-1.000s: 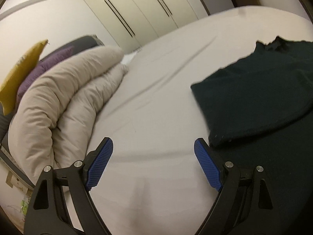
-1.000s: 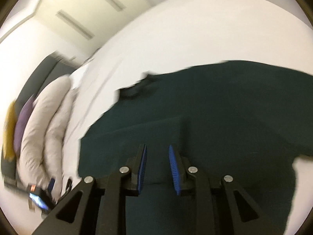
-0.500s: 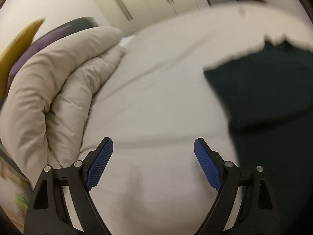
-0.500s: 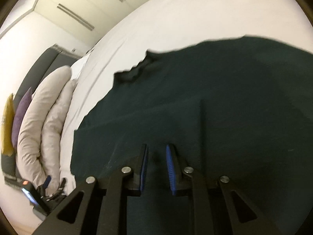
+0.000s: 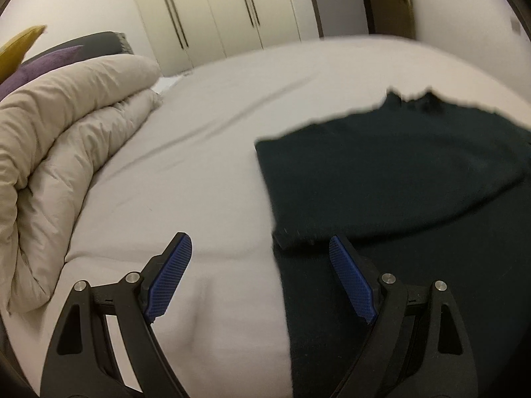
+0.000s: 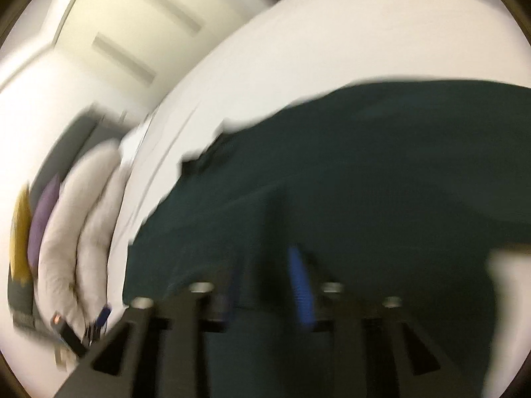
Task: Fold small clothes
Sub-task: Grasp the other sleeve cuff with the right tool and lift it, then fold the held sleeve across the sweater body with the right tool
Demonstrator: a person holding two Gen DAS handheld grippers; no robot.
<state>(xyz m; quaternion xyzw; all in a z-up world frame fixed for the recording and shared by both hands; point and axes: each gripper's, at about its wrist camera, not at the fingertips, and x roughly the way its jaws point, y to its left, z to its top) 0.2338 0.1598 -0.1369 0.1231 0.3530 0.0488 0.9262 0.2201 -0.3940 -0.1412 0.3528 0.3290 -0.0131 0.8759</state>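
Your dark green knitted garment (image 5: 391,179) lies flat on the bed's pale sheet (image 5: 199,172), one side folded over onto its middle. Your left gripper (image 5: 260,285) hangs above the garment's left edge, its blue-padded fingers spread wide with nothing between them. Your right gripper (image 6: 265,282) is over the garment; its fingers have just been opening and, as far as the blur allows, clasp no cloth. A rolled beige duvet (image 5: 66,152) sits to the left.

A white-sheeted bed (image 5: 212,172) with a rolled beige duvet (image 5: 59,139) faces cream wardrobe doors (image 5: 212,13).
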